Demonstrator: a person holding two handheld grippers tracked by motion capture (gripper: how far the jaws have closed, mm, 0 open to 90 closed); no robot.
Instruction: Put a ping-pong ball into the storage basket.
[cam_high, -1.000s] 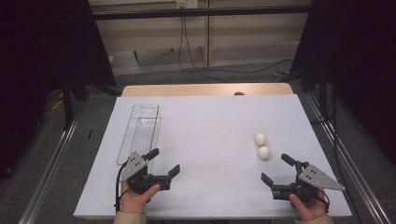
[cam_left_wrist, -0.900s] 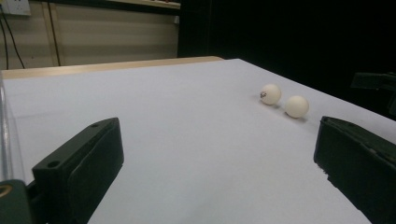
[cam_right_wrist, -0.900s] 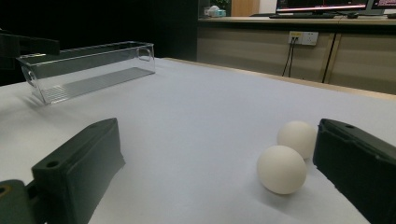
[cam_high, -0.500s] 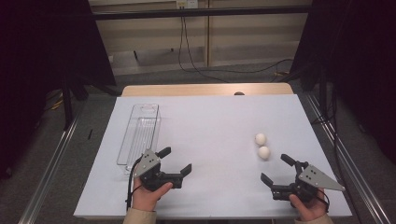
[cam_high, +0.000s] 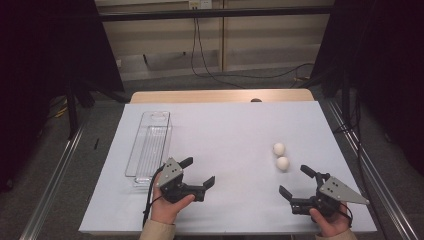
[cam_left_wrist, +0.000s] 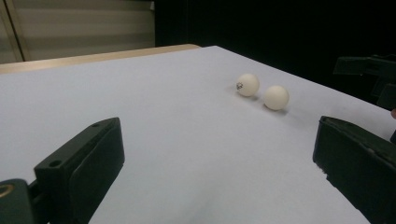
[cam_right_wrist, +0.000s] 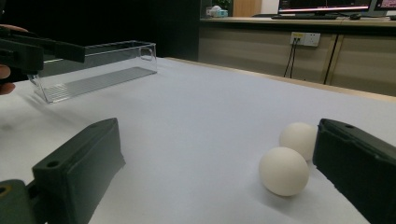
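Observation:
Two white balls lie close together on the white table (cam_high: 230, 130), right of its middle: the far ball (cam_high: 279, 149) and the near ball (cam_high: 283, 163). My left gripper (cam_high: 200, 171) stands open near the front edge, left of centre, its jaws turned toward the balls with nothing between them. In the left gripper view (cam_left_wrist: 215, 154) the far ball (cam_left_wrist: 247, 84) and near ball (cam_left_wrist: 276, 97) lie well ahead. My right gripper (cam_high: 293, 180) is open just in front of the near ball. The right gripper view (cam_right_wrist: 215, 158) has that ball (cam_right_wrist: 284, 171) near the right jaw.
A long clear plastic tray (cam_high: 150, 145) lies lengthwise at the table's left, holding nothing; the right gripper view has it (cam_right_wrist: 93, 70) behind the left gripper (cam_right_wrist: 28, 51). Metal rails run along both sides of the table. Cables hang at the back wall.
My left gripper has moved right and a little forward, away from the tray's near end, turning its open jaws toward the balls. The right gripper and both balls have stayed put.

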